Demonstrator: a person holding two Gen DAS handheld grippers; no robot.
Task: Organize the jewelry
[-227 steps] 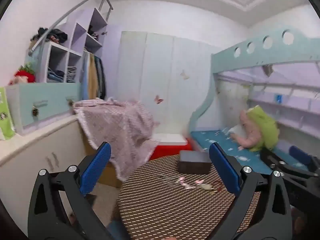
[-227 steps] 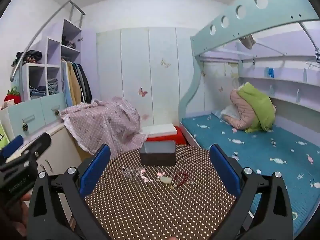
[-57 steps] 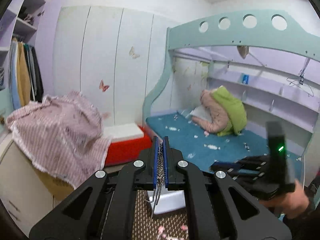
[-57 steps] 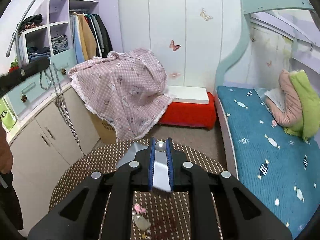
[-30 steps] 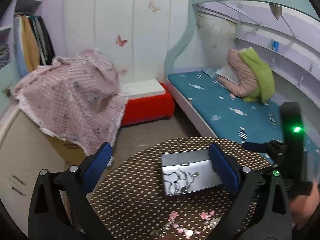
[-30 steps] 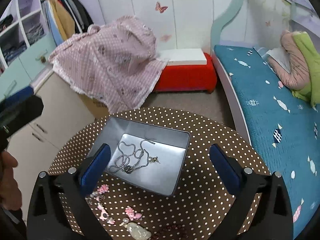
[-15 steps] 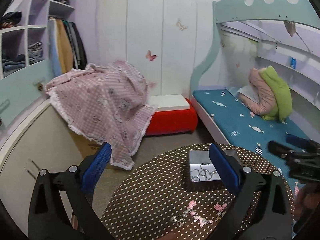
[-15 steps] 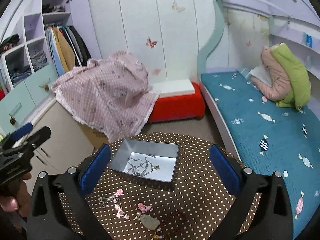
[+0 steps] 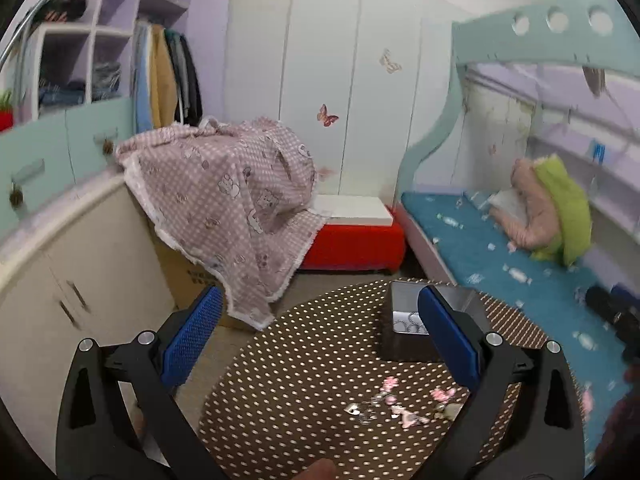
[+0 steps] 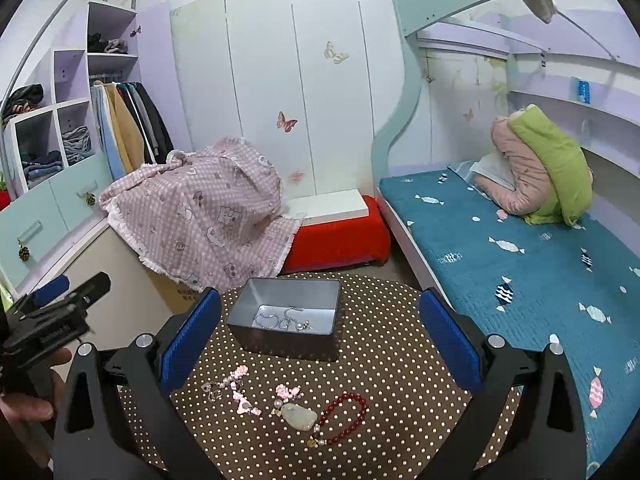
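Both the left gripper and right gripper stood wide and empty; the red bracelet lay lower centre, long axis diagonal, nearer the right, before the tin.

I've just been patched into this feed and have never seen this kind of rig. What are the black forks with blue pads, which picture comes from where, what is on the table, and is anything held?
No robot arm here: a person holds a two-finger gripper in each hand, with a camera on each looking out between its blue pads. One view is from the left gripper, the other from the right gripper. Both have their jaws wide open and hold nothing. The round dotted table carries an open grey box with a silver chain inside. In front of the box lie pink flower pieces, a pale stone pendant and a red bead bracelet, not yet sorted.
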